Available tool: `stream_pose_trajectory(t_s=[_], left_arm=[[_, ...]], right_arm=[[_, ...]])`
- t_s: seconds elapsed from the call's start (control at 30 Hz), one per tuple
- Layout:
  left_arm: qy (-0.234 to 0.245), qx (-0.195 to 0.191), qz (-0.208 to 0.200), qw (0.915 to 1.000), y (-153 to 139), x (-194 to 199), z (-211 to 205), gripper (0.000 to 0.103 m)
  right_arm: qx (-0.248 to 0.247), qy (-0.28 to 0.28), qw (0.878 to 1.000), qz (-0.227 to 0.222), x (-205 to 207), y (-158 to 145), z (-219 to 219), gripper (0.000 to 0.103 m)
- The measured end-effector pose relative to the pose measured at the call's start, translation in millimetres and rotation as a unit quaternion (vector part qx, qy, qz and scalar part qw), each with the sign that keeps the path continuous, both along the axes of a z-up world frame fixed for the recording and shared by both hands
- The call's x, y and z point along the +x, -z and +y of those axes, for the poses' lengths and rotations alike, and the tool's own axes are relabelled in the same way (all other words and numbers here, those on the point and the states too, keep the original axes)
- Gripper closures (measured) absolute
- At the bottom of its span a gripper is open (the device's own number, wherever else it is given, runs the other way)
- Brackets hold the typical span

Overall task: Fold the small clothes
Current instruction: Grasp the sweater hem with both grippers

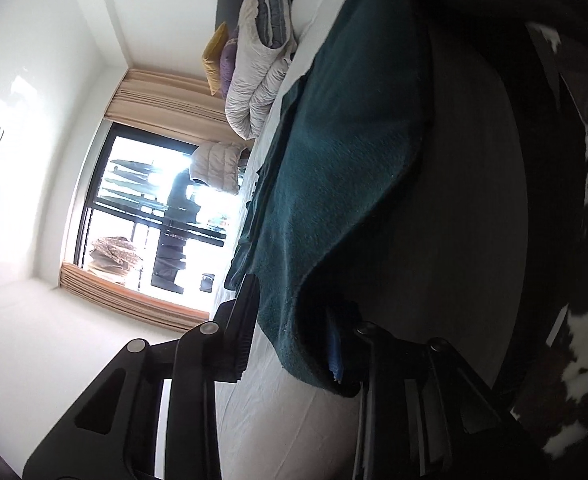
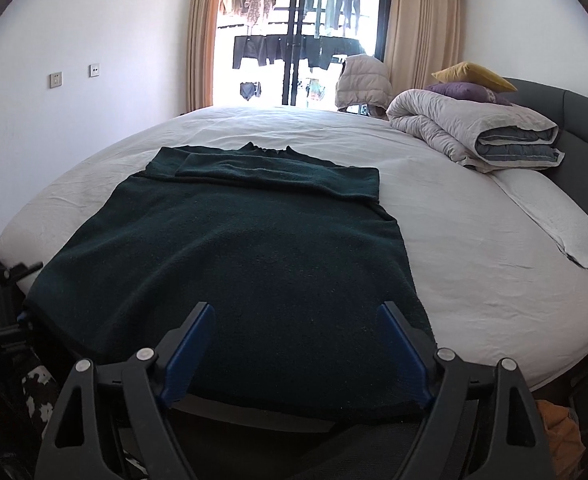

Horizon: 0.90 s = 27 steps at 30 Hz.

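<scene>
A dark green sweater (image 2: 234, 248) lies flat on the white bed (image 2: 474, 240), collar at the far end, sleeves folded across the chest, hem hanging over the near bed edge. My right gripper (image 2: 300, 340) is open above the hem's near right part, blue pads on either side, holding nothing. In the left wrist view, which is rolled sideways, the sweater (image 1: 346, 140) shows again. My left gripper (image 1: 294, 340) is open and straddles the sweater's bottom left corner, one finger above the cloth and one under the overhanging hem. The left gripper also shows in the right wrist view (image 2: 2, 280) at the sweater's left corner.
A rolled grey duvet (image 2: 474, 132) with a purple pillow (image 2: 466, 92) and a yellow pillow (image 2: 474, 74) sits at the bed's far right by the grey headboard (image 2: 574, 120). A quilted jacket (image 2: 362, 80) hangs by the window. A cowhide rug (image 1: 582, 240) lies on the floor.
</scene>
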<state>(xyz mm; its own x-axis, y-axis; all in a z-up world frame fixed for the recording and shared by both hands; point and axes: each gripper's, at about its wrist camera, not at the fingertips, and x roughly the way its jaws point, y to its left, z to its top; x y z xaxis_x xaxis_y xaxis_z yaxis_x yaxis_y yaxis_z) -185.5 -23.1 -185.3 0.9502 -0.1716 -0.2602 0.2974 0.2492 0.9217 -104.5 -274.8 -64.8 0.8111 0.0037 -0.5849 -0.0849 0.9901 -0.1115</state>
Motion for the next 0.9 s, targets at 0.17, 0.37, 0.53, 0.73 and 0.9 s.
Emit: stream_pose_trajectory(t_s=[0.17,0.37,0.53,0.73,0.9], left_arm=[[-0.022,-0.075,0.052,0.9956,-36,12,-1,0.093],[-0.067,-0.15,0.107,0.9806,-68,50,1,0.099],[-0.093,-0.212,0.128,0.9644,-92,70,1,0.099],[-0.101,-0.244,0.135,0.9551,-105,83,4,0.099],[-0.098,-0.247,0.141,0.9538,-97,71,12,0.099]], right_arm=[[-0.083,-0.047,0.995,-0.001,-18,6,16,0.019],[-0.176,-0.113,0.978,0.026,-25,24,47,0.031],[-0.264,-0.137,0.953,0.063,-22,48,57,0.037],[-0.322,-0.1,0.935,0.113,-2,64,36,0.049],[-0.342,-0.076,0.925,0.143,14,72,13,0.059]])
